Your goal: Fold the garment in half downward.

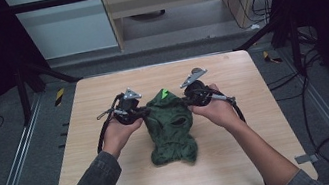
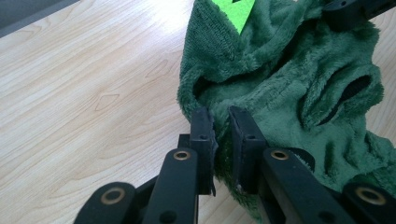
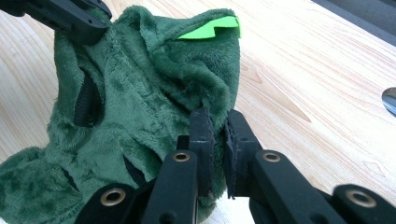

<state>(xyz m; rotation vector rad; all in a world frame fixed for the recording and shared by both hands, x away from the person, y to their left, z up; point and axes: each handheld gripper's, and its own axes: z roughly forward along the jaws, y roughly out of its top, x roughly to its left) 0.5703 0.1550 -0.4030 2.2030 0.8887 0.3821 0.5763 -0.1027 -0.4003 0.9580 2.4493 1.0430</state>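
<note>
High view shows one green fleece garment (image 1: 170,127) lying mid-table, its top edge at 12 o'clock pinched on both sides; the left gripper (image 1: 141,111) has its jaws narrowed on a fold at 9 o'clock, the right gripper (image 1: 189,99) likewise at 3 o'clock; two grippers, one bright green tag (image 1: 165,93), one wooden table (image 1: 83,106); judging by the thin bites, plush fabric could slip free if the hands pull apart unevenly.

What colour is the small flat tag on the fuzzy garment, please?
Bright neon green tag on dark green plush garment; clearest in the right gripper view.
</note>
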